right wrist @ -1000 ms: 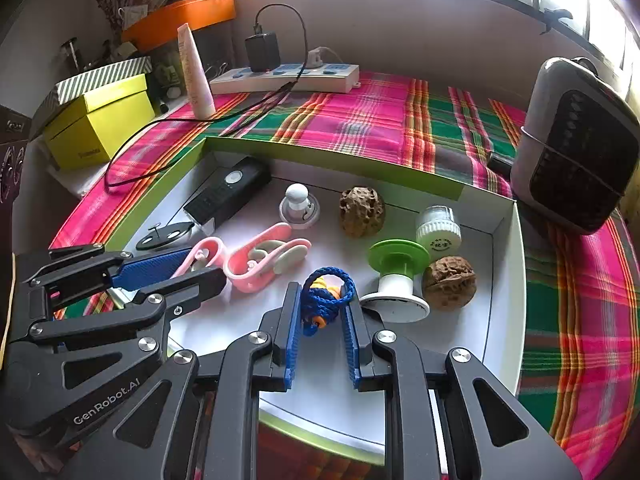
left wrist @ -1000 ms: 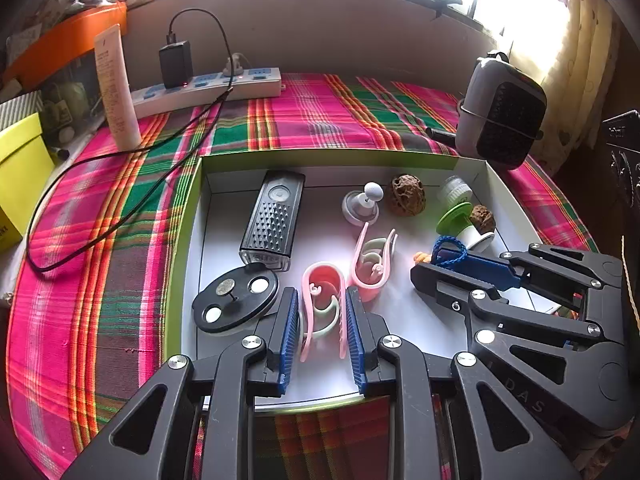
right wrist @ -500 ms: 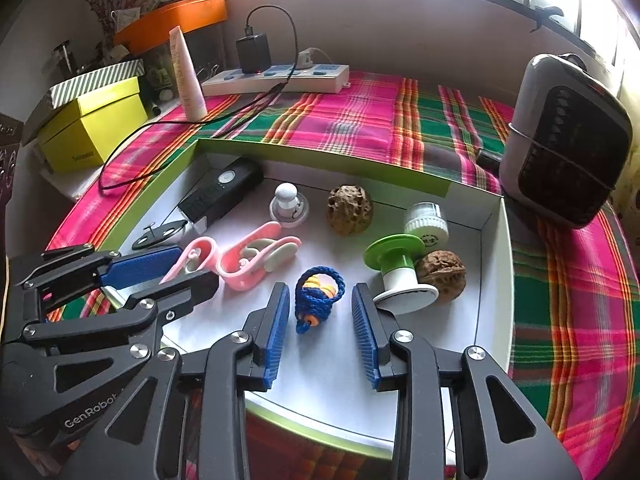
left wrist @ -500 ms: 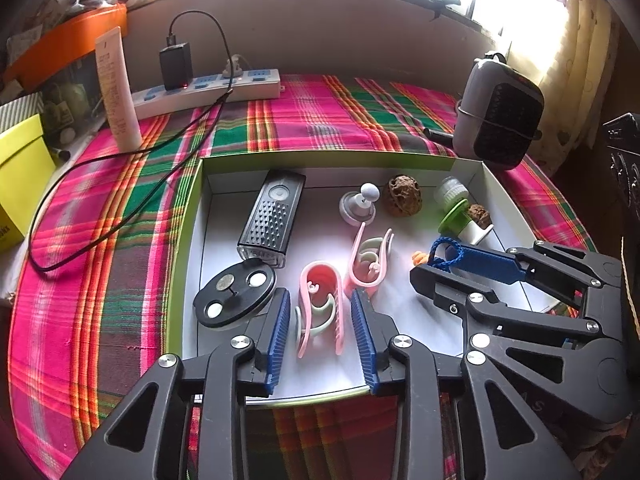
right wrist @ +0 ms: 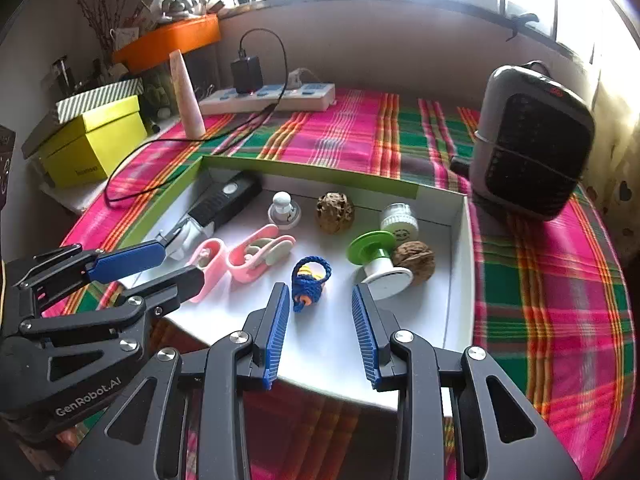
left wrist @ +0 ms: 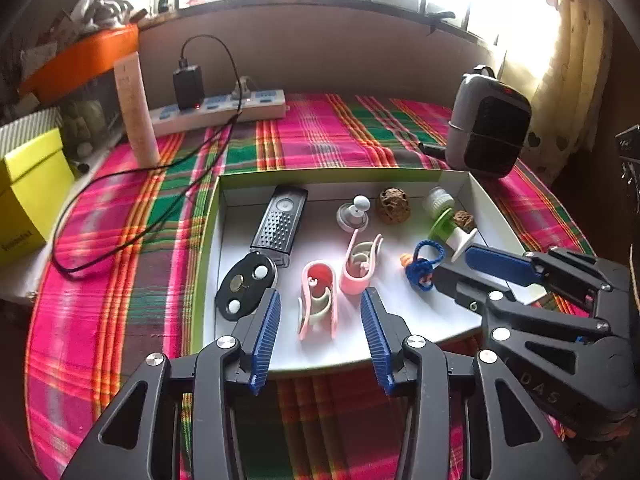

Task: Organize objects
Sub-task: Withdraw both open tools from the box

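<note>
Left gripper (left wrist: 320, 320) spread, empty, over pink plastic clip (left wrist: 318, 300). Right gripper (right wrist: 320, 312) spread, empty, over blue knitted charm (right wrist: 310, 282). All small items inside white green-rimmed tray (left wrist: 432, 320) near table's front edge; sorting looks nearly done.

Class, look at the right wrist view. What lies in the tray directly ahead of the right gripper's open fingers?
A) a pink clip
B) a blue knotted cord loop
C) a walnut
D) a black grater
B: the blue knotted cord loop lies on the white tray just beyond the right gripper, untouched, jaws apart.
</note>
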Motion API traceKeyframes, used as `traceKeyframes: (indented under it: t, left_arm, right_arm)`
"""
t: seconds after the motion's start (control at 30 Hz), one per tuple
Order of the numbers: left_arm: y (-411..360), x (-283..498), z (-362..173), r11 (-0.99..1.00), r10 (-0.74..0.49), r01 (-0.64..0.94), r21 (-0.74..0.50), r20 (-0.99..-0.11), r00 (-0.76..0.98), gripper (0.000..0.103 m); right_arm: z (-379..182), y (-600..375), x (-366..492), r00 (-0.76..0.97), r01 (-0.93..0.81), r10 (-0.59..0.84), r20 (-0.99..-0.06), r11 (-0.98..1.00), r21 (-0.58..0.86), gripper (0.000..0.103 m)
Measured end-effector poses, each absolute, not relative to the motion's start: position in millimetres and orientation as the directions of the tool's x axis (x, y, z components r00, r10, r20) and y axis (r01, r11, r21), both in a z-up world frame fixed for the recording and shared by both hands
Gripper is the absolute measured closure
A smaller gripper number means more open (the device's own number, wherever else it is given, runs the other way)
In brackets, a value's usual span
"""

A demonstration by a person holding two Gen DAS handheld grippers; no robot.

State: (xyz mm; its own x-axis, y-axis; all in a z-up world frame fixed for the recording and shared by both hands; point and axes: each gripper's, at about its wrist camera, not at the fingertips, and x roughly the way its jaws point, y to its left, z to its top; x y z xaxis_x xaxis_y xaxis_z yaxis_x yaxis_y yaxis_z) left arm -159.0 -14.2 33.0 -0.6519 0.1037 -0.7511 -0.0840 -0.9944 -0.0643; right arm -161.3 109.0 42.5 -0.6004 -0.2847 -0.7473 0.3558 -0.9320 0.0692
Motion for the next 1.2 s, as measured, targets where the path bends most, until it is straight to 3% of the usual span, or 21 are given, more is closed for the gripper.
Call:
traceKeyframes:
  t: [0.13,0.23,1.2]
  left_arm:
    - [-13,-147,39,-0.995,0.096,-0.075,-0.062,-0.741,-0.665,0.061]
    - [-10,-138,42,-0.997,0.078,-0.068,-0.043,-0.733,-0.676,0.06]
    - [-7,-79,8,-0.998,0.047,0.0,-0.06,-0.779,-0.625,0.06]
  right_arm:
    - [49,116,-150,-0.621,0.334,-0.284,-0.731,-0.939,0.081,0.067]
    - [51,121,-140,-0.631,0.323,-0.282,-0.722,-0.942,0.086,0.059]
    - [17,149,-78,-0.605,0.222,-0.166,-0.779,-0.974,0.035,0.058]
